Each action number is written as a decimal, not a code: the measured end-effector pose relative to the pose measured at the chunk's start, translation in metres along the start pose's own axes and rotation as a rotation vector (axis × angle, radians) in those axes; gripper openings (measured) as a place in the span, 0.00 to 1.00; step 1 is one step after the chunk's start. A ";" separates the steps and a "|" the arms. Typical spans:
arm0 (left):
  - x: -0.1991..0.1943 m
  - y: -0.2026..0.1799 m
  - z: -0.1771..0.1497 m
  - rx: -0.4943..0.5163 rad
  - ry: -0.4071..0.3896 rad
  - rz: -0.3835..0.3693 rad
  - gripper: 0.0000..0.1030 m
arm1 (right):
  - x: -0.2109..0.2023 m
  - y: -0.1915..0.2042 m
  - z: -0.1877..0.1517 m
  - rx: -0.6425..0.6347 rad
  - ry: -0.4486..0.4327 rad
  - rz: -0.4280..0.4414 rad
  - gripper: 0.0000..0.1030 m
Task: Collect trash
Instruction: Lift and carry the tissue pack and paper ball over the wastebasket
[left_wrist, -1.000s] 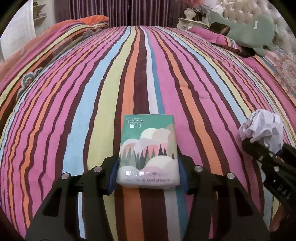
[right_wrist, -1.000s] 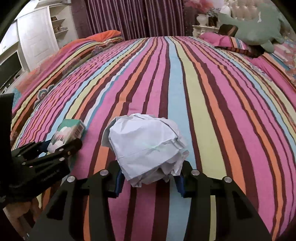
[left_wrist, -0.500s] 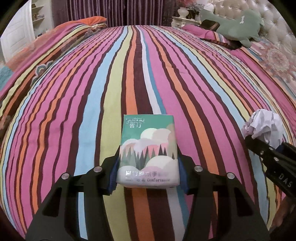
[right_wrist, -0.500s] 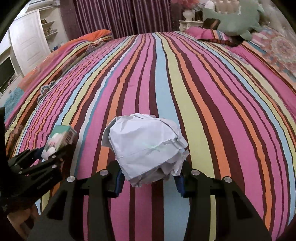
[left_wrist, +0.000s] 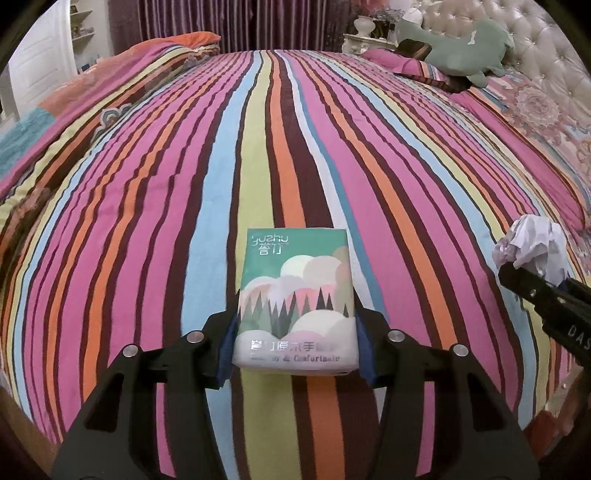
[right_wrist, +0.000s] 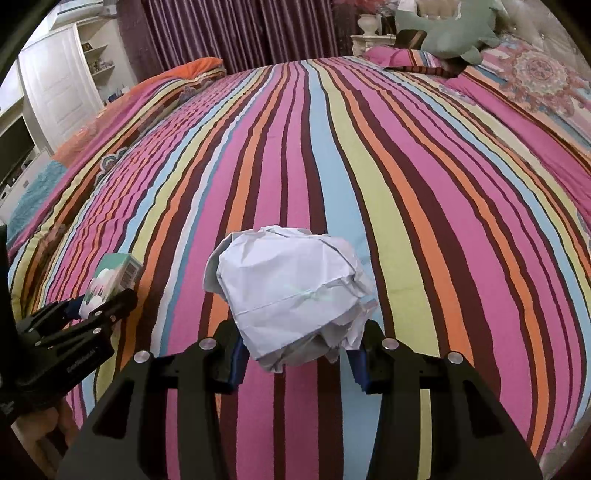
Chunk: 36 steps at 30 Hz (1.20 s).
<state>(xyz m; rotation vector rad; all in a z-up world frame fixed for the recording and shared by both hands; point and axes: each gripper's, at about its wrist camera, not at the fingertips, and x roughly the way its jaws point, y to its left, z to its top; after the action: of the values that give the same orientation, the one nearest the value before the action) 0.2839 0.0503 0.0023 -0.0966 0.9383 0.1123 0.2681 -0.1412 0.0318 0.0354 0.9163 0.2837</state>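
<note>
Left hand-held gripper (left_wrist: 295, 350): clamped on tissue pack (left_wrist: 297, 299), long axis pointing away over the bed (left_wrist: 184, 166).
Right hand-held gripper (right_wrist: 297, 360): clamped on crumpled paper (right_wrist: 291, 291).

- The left gripper (left_wrist: 295, 347) has drawn back and up from the bed (left_wrist: 147, 229); more quilt shows ahead of it.
- The right gripper (right_wrist: 299, 354) has done likewise.
- The two grippers have spread further apart.
</note>
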 end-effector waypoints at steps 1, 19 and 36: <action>-0.004 0.001 -0.005 0.001 0.001 0.001 0.49 | -0.003 0.001 -0.004 -0.001 -0.002 -0.003 0.41; -0.064 0.004 -0.081 0.029 -0.018 -0.009 0.49 | -0.058 0.022 -0.062 -0.009 -0.018 -0.002 0.41; -0.106 0.001 -0.155 0.092 0.006 -0.013 0.49 | -0.094 0.046 -0.123 -0.051 0.015 -0.003 0.41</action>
<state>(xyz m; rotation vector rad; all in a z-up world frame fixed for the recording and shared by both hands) 0.0981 0.0247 -0.0033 -0.0176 0.9474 0.0569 0.1069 -0.1321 0.0360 -0.0149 0.9239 0.3050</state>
